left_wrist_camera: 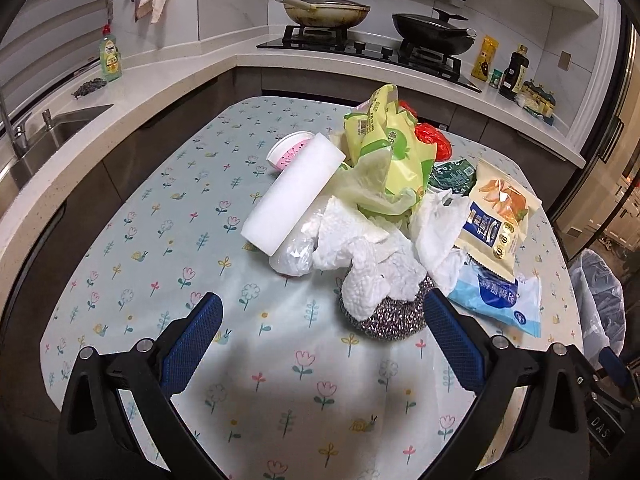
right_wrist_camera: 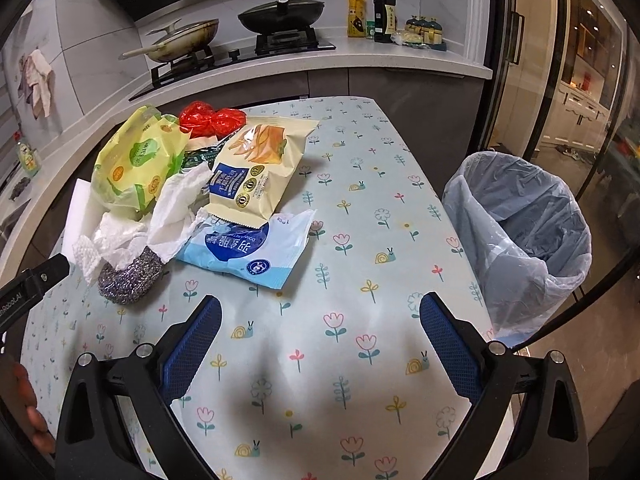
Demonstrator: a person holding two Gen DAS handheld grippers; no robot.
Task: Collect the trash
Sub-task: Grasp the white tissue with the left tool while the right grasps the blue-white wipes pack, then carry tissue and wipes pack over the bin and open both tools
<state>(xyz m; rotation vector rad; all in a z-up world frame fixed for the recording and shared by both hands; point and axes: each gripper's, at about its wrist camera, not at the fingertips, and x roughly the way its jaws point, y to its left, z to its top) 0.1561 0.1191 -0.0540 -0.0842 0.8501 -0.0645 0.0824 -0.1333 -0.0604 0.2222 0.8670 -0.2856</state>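
Note:
A trash pile lies on the flowered table: a white foam block, crumpled paper towels, a steel wool scrubber, a green-yellow bag, a red bag, a beige snack packet and a blue-white packet. My left gripper is open and empty, just short of the scrubber. My right gripper is open and empty over bare tablecloth, right of the blue-white packet and scrubber. A bin with a clear liner stands beside the table's right edge.
A pink-white lid lies behind the foam block. The kitchen counter behind holds a stove with two pans, bottles, a sink and dish soap. The left gripper's body shows at the right wrist view's left edge.

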